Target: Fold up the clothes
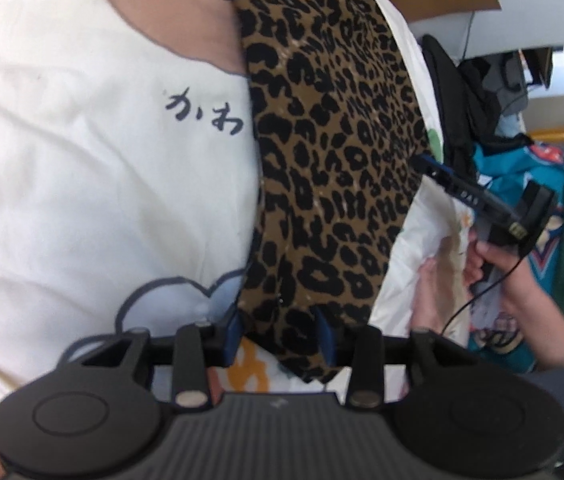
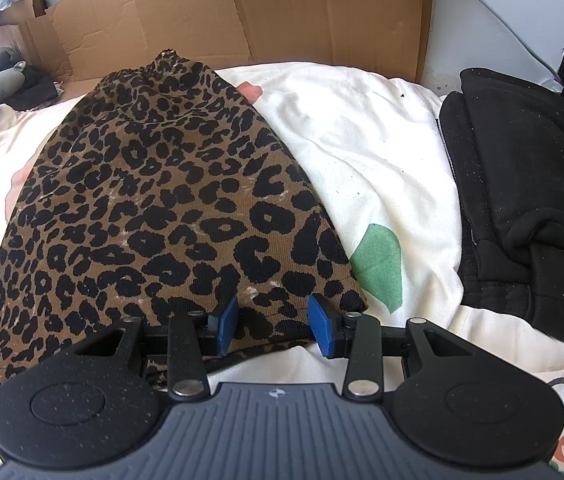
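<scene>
leopard cloth [image 2: 161, 208], ribbed knit, brown with black spots, lies flat on my soft white printed sheet [image 2: 362, 152]. left gripper [image 1: 282, 330] blue pads half apart at near narrow end, cloth edge between, can't tell if pinched. right gripper [image 2: 273, 320] pads half apart too, corner hem between them, grip unclear. fuzzy black garment [image 2: 522, 200] at right. brown cardboard [image 2: 261, 12] behind.

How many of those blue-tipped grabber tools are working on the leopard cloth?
2. The left gripper sits at the near end of the leopard cloth, its jaws apart over the fabric. The right gripper straddles the cloth's other near edge, beside the black garment.
</scene>
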A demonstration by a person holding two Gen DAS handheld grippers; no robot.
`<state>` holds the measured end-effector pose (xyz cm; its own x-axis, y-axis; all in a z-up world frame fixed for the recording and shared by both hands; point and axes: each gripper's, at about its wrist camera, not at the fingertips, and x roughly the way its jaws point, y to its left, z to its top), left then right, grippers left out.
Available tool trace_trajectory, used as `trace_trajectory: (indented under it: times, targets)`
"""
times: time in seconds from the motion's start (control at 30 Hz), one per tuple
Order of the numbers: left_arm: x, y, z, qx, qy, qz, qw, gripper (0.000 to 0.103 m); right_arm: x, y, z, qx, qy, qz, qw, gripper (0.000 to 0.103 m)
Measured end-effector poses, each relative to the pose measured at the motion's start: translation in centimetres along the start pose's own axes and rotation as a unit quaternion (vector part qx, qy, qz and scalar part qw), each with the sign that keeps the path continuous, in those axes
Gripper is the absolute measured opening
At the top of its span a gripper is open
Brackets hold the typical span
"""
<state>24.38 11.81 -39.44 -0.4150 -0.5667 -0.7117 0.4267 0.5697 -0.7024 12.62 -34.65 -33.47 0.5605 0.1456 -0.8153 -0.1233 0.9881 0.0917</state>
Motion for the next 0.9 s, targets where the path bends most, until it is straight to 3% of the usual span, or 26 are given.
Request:
trace_trajectory:
  times: [0.1,0.2,0.3,0.9]
  targets:
    - [0.0,1.2,0.1,-0.039,-0.022,-0.017,0.9988,0.039,0.0,0.0,0.0,0.001,-0.001,-0.001,1.0,0.046]
    - [-0.1,2.7,0.5,-0.079,-0.048,-0.03,0.9953,0.026,0.0,0.1,0.0,0.002,-0.001,-0.003,1.0,0.046]
    - [0.0,3.0,0.7,-0.088,-0.05,-0.038,0.9941,0.026,0.0,0.1,0.0,0.001,-0.001,-0.004,1.0,0.046]
    - [2.5,0.5,-0.8,-0.053,0.035,-0.078,0.9949,0.032,-0.1,-0.1,0.0,0.004,-0.003,0.002,1.0,0.046]
